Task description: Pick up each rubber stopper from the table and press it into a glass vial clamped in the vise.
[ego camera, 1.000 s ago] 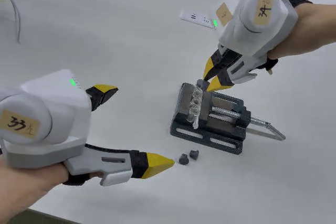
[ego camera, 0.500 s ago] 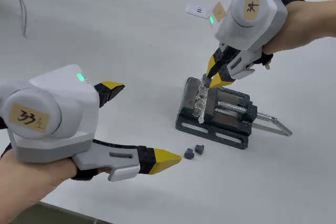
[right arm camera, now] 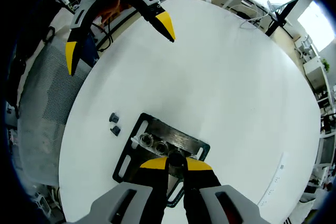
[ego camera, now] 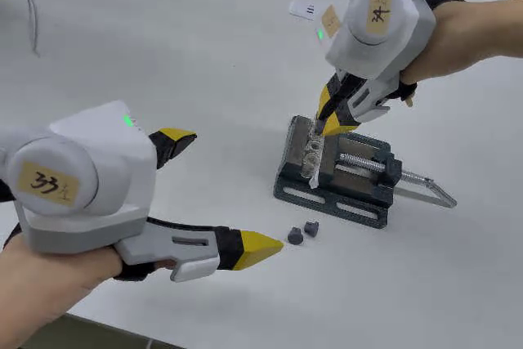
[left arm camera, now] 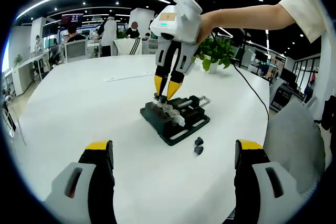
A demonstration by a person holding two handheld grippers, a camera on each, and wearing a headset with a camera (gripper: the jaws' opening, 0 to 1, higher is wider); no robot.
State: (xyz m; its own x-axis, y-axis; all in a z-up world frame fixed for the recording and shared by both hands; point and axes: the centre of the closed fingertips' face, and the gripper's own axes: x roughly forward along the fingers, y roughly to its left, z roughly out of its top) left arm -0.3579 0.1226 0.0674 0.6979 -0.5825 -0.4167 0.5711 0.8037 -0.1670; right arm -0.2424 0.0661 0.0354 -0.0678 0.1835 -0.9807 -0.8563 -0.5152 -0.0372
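- My left tool [ego camera: 225, 194] is nearest, at about 8 o'clock in the head view. Its yellow-tipped jaws are spread wide with nothing between them, and it hangs above the worktop [ego camera: 204, 63]. In its own view [left arm camera: 173, 148] the jaws frame the work from well back.
- Two loose stoppers [ego camera: 303, 232] lie side by side on the worktop, just off the tip of that tool's nearer jaw. They sit near the vise at roughly its 7 o'clock, apart from its base, and nothing is touching them.
- The vise [ego camera: 359, 190] sits flat past them, with its screw handle running out toward 4 o'clock. A short row of clear vials [ego camera: 313, 157] stands upright, clamped between its jaws.
- My right tool [ego camera: 328, 120] comes down from 1 o'clock with its tips right over the far end of that row. In its own view its jaws are pressed in on a dark stopper [right arm camera: 176, 158], which sits directly above a vial mouth.
- I judge this the seating step for that stopper. I cannot tell whether it has entered the glass.
- Next I need a straight push down along the vial's axis with the pinch kept firm, then a release and a lift clear. Any sideways lean risks skidding off the rim.
- Then come the two loose ones.
- A white power strip [ego camera: 306, 11] lies far off at 12 o'clock.
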